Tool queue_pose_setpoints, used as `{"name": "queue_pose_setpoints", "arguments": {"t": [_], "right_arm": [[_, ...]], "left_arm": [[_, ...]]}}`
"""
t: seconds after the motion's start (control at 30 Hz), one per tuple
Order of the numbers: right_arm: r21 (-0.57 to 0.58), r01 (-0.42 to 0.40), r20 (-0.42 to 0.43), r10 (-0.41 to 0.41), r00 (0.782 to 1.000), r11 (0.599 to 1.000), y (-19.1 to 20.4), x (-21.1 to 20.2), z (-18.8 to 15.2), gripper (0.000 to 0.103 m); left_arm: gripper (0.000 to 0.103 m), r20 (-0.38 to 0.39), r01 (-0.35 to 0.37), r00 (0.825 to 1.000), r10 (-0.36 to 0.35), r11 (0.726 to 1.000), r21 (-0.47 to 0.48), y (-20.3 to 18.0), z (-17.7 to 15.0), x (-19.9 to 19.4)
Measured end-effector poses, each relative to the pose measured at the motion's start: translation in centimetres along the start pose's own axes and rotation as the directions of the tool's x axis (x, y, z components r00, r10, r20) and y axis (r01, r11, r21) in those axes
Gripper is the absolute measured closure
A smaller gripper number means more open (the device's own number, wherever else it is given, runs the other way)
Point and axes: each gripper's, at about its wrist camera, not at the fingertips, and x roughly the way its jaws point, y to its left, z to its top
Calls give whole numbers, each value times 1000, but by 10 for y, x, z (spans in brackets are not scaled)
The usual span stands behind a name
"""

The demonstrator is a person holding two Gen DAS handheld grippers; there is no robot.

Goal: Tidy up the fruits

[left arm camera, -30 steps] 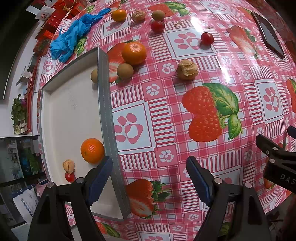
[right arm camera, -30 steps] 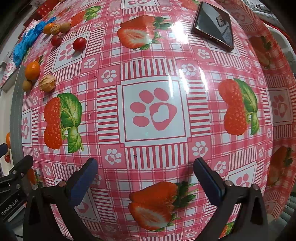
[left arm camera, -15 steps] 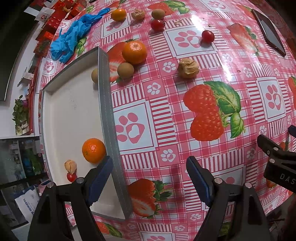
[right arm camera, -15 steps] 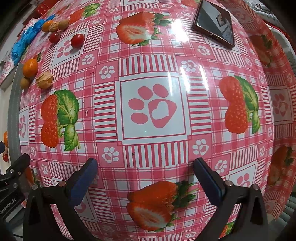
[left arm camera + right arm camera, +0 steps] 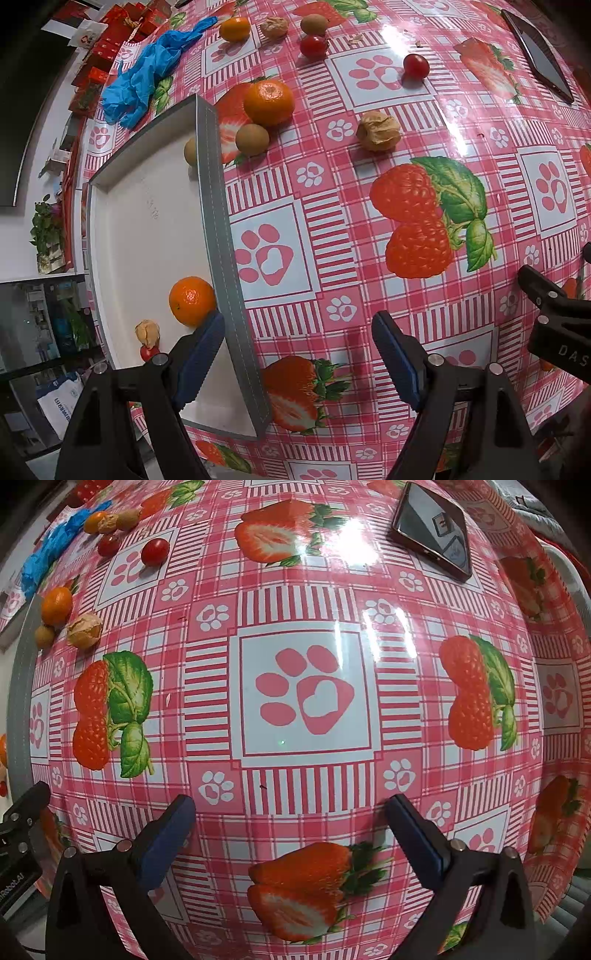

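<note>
A white tray with a grey rim point(image 5: 216, 206) lies at the left and holds an orange point(image 5: 191, 301), a husked physalis point(image 5: 147, 333), a cherry tomato point(image 5: 149, 352) and a small brown fruit point(image 5: 190, 151). On the cloth beyond it lie an orange point(image 5: 268, 102), a brown fruit point(image 5: 252, 139), a husked physalis point(image 5: 378, 131) and two cherry tomatoes point(image 5: 416, 65) point(image 5: 314, 46). My left gripper point(image 5: 299, 354) is open and empty, above the tray's near right rim. My right gripper point(image 5: 291, 827) is open and empty over bare cloth.
More fruit lies at the far edge: a small orange point(image 5: 235, 28), a physalis point(image 5: 274, 26), a brown fruit point(image 5: 314, 24). A blue glove point(image 5: 147, 74) lies far left. A phone point(image 5: 434, 531) lies far right. The table edge runs close below both grippers.
Both grippers have drifted slightly; the scene has shifted down a little in the left wrist view. Nothing was taken hold of or let go.
</note>
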Motion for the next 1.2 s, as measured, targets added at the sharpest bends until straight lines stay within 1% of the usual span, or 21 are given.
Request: {"name": "queue_pose_setpoints", "arguments": {"t": [0.53,0.7,1.03,1.2], "right_arm": [[-2,1,1,-1,1000,1000,0,-1,1,0],[-2,0,2,0,1000,1000,0,-1,1,0],[-2,0,6,0,1000,1000,1,-1,1,0],[-2,0,7,0,1000,1000,0,-1,1,0]], "left_arm": [[20,4,-15,1000,15,1000,1,2,0,1],[20,8,-30,1000,30,1000,4,2,0,0],[20,42,-63,997,63,998,4,2,-1,-7],[20,72,-100,993,98,995,19,0,-2,-11]]}}
